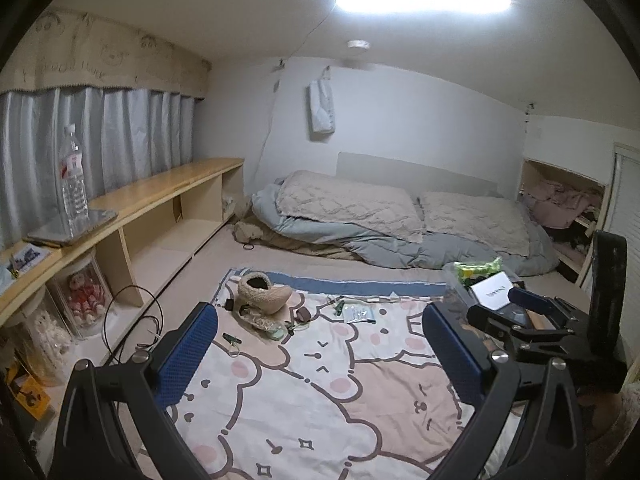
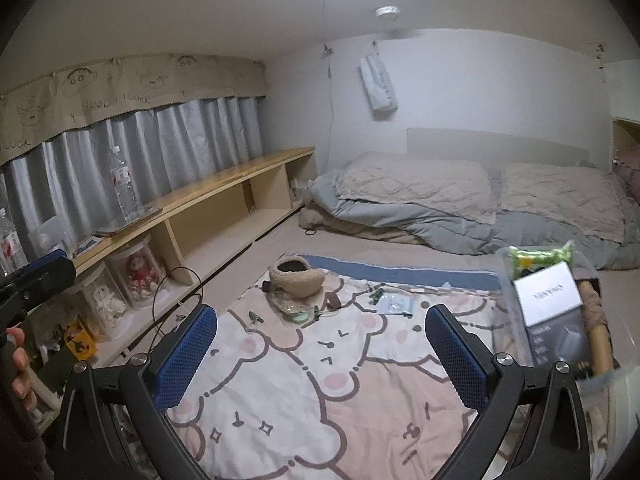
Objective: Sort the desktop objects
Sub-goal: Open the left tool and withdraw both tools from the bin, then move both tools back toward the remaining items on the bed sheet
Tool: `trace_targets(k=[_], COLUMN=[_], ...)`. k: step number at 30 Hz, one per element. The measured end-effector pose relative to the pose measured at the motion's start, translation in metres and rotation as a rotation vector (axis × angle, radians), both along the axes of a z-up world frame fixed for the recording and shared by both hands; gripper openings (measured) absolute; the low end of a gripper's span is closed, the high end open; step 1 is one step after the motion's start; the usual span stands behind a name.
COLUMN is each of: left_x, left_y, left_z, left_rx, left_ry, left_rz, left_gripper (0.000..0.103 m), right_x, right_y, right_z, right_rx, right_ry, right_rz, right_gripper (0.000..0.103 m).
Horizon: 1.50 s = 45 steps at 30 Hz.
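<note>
A cartoon-bear blanket [image 1: 312, 380] [image 2: 320, 380] covers the floor, with small items at its far end: a fuzzy beige pouch [image 1: 264, 292] [image 2: 296, 278], a clear packet [image 1: 358, 314] [image 2: 396, 304], small clips and a crumpled clear bag [image 2: 296, 306]. A clear storage bin [image 2: 560, 320] [image 1: 472, 280] at the right holds a white-labelled box [image 2: 548, 296], a green pack and a wooden roller. My left gripper [image 1: 320, 344] hovers open above the blanket, nothing between its blue pads. My right gripper [image 2: 320, 348] is likewise open and holds nothing; it also shows at the right of the left wrist view.
A long wooden shelf [image 1: 160, 192] [image 2: 224, 188] runs along the left wall with a water bottle [image 1: 74, 180] [image 2: 126, 188] and a tablet on it, jars with dolls below. A black cable [image 1: 128, 320] loops on the floor. Bedding [image 1: 400, 220] lies beyond the blanket.
</note>
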<state>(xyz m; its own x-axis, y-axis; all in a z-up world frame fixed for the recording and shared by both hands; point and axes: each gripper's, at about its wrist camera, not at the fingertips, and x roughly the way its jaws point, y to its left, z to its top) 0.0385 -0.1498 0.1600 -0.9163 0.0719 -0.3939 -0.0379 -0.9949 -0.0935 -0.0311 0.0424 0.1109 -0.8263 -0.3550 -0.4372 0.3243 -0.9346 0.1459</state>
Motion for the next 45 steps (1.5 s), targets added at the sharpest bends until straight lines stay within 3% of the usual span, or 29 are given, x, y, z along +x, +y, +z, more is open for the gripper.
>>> trace_targets(k=[5,14,19,22,28,38,45], left_x=[-0.051,-0.148,-0.189,-0.216,-0.267,-0.304,-0.305], left_y=[-0.007,-0.030,-0.045,-0.054,-0.087,-0.127,-0.137], left_z=[-0.019,-0.044,-0.057,-0.073,-0.128,-0.251,-0.303], left_rx=[-0.020,0.014,-0.012,-0.018,0.043,-0.069,-0.109], left_ry=[-0.027,-0.009,0.026,0.005,-0.063,-0.304,-0.394], left_rz=[0.044,0.117,0.152,0.166,0.227,0.360,0.371], left_gripper=[0.103,0.103,0.103,0.103,0.103,0.103,0.103], right_x=[-0.047,-0.145,-0.190,-0.210,-0.236,-0.281,-0.305], right_y=[-0.006,-0.020,-0.021,-0.019,-0.015,-0.013,-0.005], right_z=[-0.011,-0.040,-0.052,-0.063,-0.103,-0.192,-0.243], right_rx=[0.019,0.047,0.054,0.067,0.142,0.149,0.121], right_ry=[-0.005,0.022,0.029,0.032,0.018,-0.178,-0.322], right_rz=[0.029,0.110,0.091,0.073,0.145,0.237,0.199], right_gripper=[0.103,0.103,0.103,0.103,0.103,0.103,0.103])
